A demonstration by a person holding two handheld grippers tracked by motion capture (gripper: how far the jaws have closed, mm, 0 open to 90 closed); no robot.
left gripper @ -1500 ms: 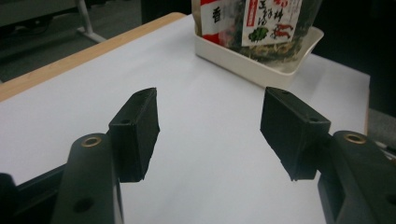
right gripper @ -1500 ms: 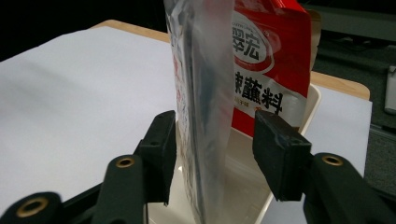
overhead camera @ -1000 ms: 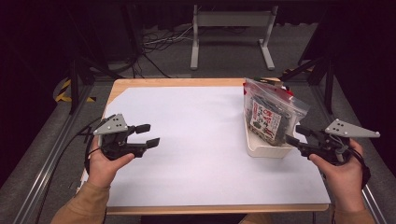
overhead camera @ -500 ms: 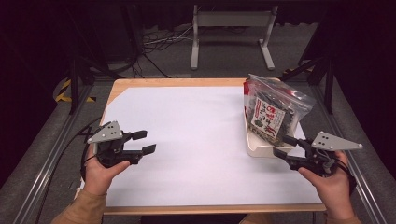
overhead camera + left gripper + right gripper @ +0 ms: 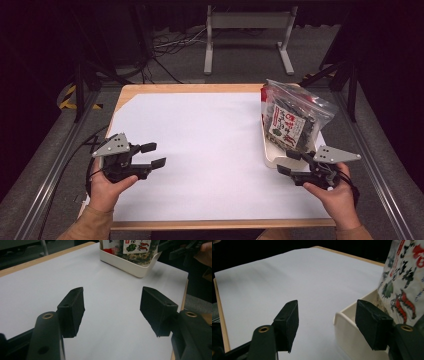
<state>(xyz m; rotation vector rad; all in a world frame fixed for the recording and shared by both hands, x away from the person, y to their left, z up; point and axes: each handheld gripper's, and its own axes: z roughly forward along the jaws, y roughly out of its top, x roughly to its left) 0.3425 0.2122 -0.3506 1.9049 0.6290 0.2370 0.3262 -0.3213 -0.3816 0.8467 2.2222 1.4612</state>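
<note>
A clear zip bag of printed snack packets (image 5: 292, 120) stands upright in a white bin (image 5: 272, 156) at the table's right side. My right gripper (image 5: 287, 162) hovers just in front of the bin's near corner. It is open, its jaws have just been opening, and nothing is between them. In the right gripper view my right gripper (image 5: 327, 320) has the bin wall (image 5: 352, 327) and the bag (image 5: 404, 290) past its right jaw. My left gripper (image 5: 155, 154) is open and empty over the white sheet at the left. In the left gripper view my left gripper (image 5: 112, 307) faces the bin (image 5: 130, 263).
A white paper sheet (image 5: 200, 150) covers the wooden table (image 5: 195, 88). Metal rails run along both sides. Cables (image 5: 165, 47) and a grey stand (image 5: 245, 30) sit on the floor beyond the far edge. The person's right hand shows at the top right of the left gripper view.
My right gripper has come down and moved left toward the front edge, from beside the bag to the bin's near corner. Its jaws stand a little wider. The left gripper has barely moved.
</note>
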